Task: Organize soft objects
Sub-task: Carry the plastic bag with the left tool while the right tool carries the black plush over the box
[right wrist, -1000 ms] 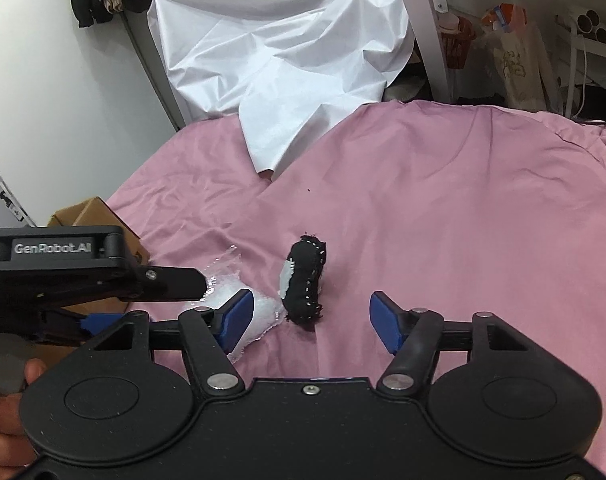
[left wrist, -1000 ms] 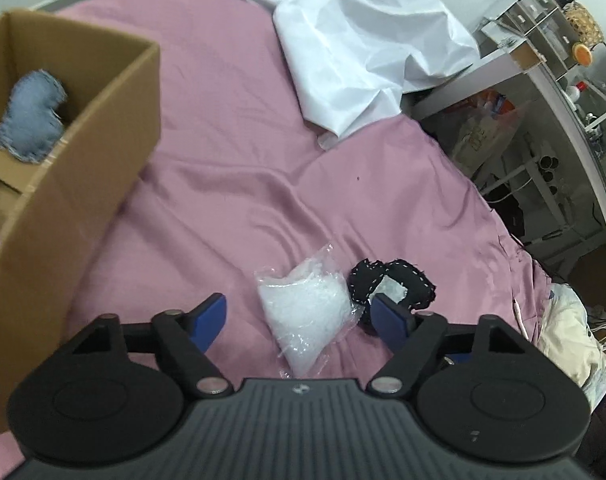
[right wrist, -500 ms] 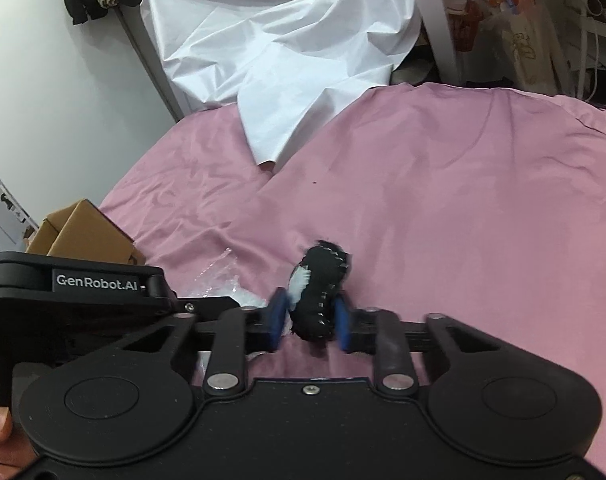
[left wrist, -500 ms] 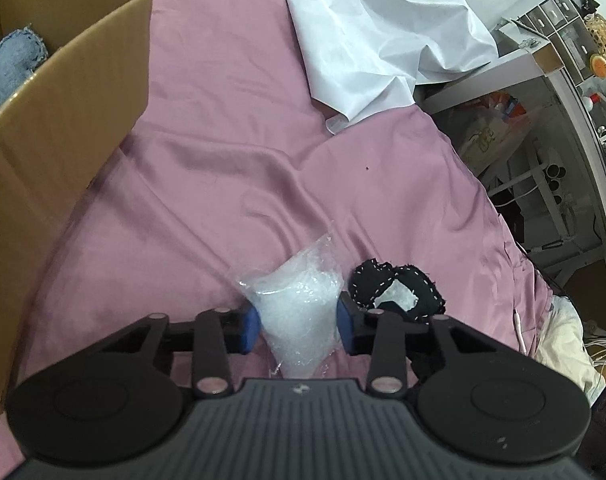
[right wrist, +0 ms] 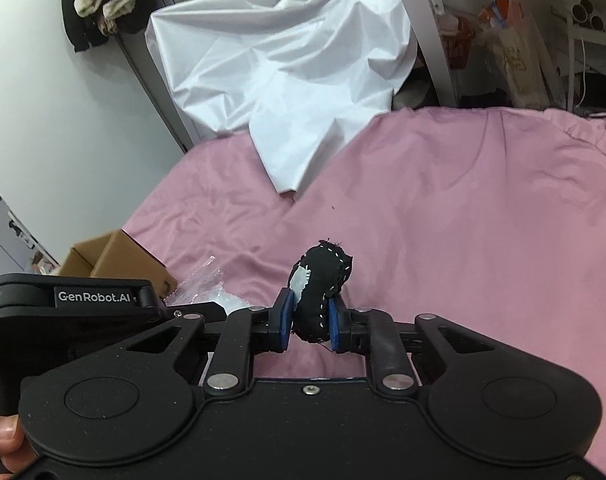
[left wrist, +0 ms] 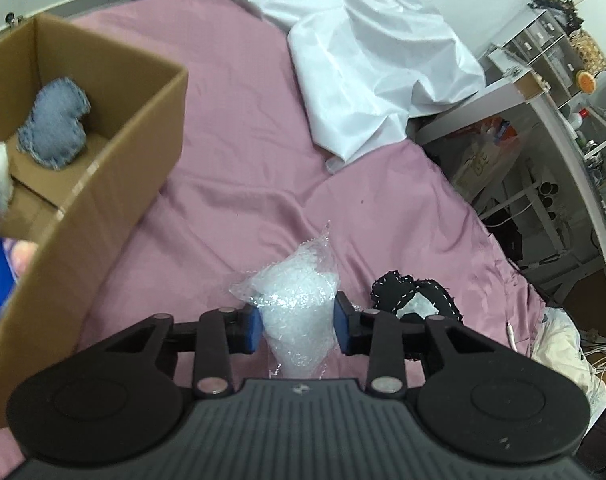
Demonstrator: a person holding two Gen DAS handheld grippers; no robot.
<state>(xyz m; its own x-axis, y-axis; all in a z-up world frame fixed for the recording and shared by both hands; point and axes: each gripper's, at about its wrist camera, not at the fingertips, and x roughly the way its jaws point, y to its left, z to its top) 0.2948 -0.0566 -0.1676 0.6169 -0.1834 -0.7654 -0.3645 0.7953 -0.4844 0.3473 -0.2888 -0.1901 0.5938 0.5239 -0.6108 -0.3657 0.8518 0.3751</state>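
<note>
The left gripper (left wrist: pixel 299 326) is clamped on a clear plastic bag of white filling (left wrist: pixel 299 304), its blue pads (left wrist: pixel 251 330) pressing the bag's sides so that the bag bulges up and out between them toward 12 o'clock, with a crinkled tail of film hanging below the fingers. Seen from the left wrist, a black stitched pouch with a white patch (left wrist: pixel 415 300) sits just beside the bag at about 3 o'clock, above the pink bed sheet (left wrist: pixel 243 140). In the right wrist view that same pouch (right wrist: pixel 321 284) is squeezed between the right gripper (right wrist: pixel 309 326) fingers, standing on edge and rising from the pads toward 12 o'clock, white stitching along its rim. The bag shows there at 9 o'clock of the pouch (right wrist: pixel 207 286), partly hidden behind the left gripper's black body. An open cardboard box (left wrist: pixel 103 184) stands on the bed at 10 o'clock of the left gripper, well apart from the bag, with a blue denim heart cushion (left wrist: pixel 55 132) lying inside it. A crumpled white sheet (left wrist: pixel 367 64) lies at the far side of the bed, at 12 to 1 o'clock.
</note>
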